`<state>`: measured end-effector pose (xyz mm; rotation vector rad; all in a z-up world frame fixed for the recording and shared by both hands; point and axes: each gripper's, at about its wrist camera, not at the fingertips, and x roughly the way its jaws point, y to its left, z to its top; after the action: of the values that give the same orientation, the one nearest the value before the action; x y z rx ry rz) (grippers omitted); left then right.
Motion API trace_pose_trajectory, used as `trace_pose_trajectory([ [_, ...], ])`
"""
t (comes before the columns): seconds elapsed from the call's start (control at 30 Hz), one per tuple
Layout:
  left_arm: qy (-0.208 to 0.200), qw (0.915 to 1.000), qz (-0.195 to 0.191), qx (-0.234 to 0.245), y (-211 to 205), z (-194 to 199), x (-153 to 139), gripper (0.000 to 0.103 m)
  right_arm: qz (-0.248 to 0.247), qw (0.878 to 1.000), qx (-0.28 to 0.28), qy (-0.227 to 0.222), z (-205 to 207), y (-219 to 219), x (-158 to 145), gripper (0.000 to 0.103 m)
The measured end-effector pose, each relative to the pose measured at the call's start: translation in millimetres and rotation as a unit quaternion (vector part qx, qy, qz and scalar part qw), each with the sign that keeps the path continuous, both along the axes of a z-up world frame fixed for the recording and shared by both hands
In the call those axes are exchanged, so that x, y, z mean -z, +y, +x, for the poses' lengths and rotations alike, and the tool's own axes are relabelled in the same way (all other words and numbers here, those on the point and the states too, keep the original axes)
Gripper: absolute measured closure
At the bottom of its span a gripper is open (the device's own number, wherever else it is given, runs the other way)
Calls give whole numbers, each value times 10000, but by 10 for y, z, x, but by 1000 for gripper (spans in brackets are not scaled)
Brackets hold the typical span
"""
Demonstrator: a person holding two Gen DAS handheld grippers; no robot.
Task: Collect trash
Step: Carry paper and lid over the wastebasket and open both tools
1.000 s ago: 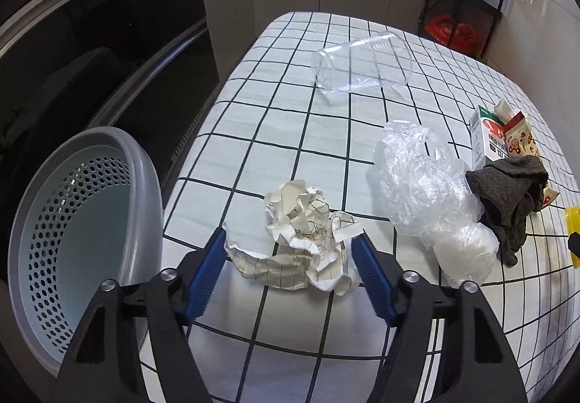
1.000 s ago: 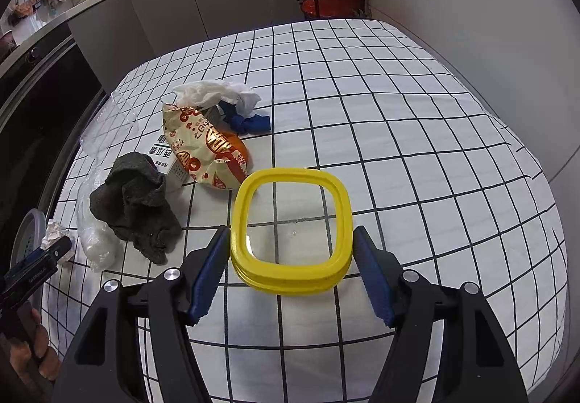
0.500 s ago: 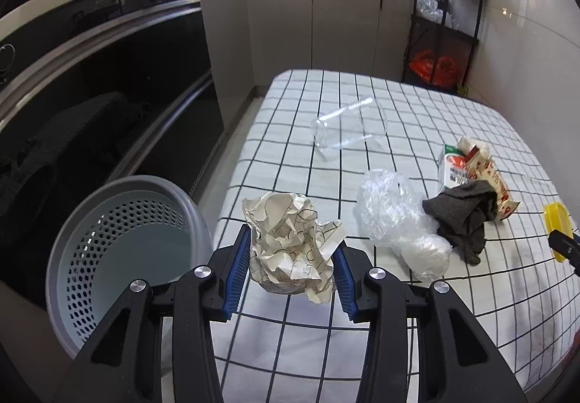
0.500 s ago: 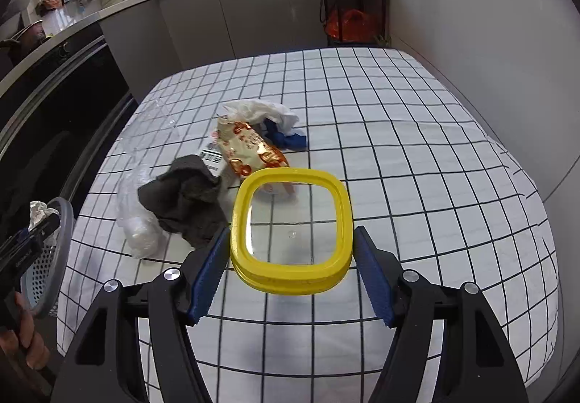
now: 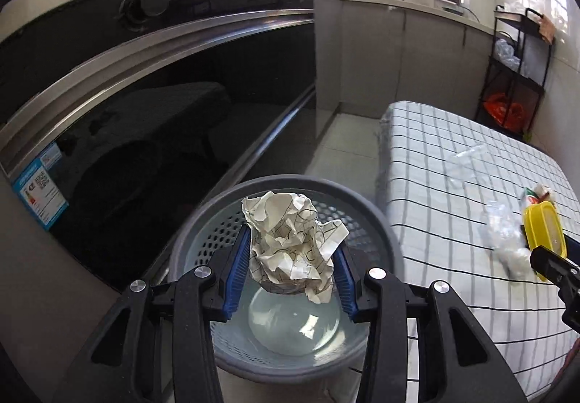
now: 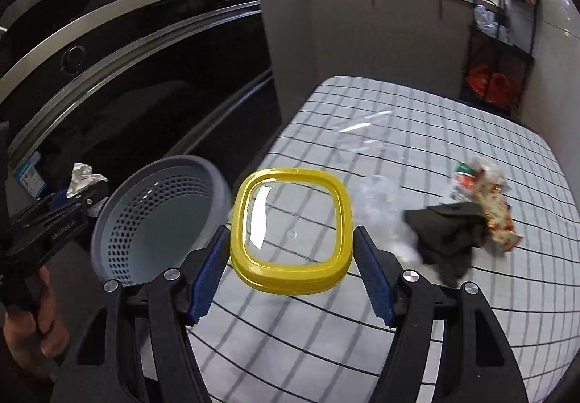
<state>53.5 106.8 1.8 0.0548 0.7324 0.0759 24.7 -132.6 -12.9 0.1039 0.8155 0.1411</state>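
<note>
My left gripper (image 5: 290, 267) is shut on a crumpled ball of checked paper (image 5: 290, 236) and holds it right above the open grey perforated trash basket (image 5: 377, 218). The paper also shows in the right wrist view (image 6: 81, 176), beside the basket (image 6: 217, 181). My right gripper (image 6: 290, 258) is shut on a yellow-rimmed clear lid (image 6: 290, 283), held above the table's left part near the basket. The lid also shows in the left wrist view (image 5: 533, 221).
On the grid-patterned table (image 6: 417, 112) lie a clear plastic cup (image 6: 362, 132), crumpled clear plastic (image 6: 377, 200), a dark cloth (image 6: 449, 239) and a snack wrapper with a carton (image 6: 489, 200). A dark oven front (image 5: 145, 131) stands left; a black shelf rack (image 5: 514, 76) stands far right.
My left gripper closed on the paper ball, lifted it off the table and carried it left over the basket. My right gripper lifted the yellow lid and swung left toward the basket.
</note>
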Motion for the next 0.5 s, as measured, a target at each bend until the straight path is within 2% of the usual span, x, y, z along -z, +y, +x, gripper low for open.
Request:
trace_pose_trajectory([
  [0.03, 72, 9999, 63, -108, 105, 33, 67, 61, 44, 9999, -141, 46, 82, 156, 31, 37],
  [0.23, 436, 9985, -183, -281, 569, 160, 293, 61, 64, 9972, -680, 289, 448, 830, 302, 37],
  [0.33, 567, 9977, -295, -237, 656, 206, 381, 61, -83, 9956, -849, 387, 572, 1054, 417, 36],
  [0.5, 646, 9970, -327, -271, 696, 274, 446, 54, -169, 9931, -1037, 522, 716, 1246, 539, 36],
])
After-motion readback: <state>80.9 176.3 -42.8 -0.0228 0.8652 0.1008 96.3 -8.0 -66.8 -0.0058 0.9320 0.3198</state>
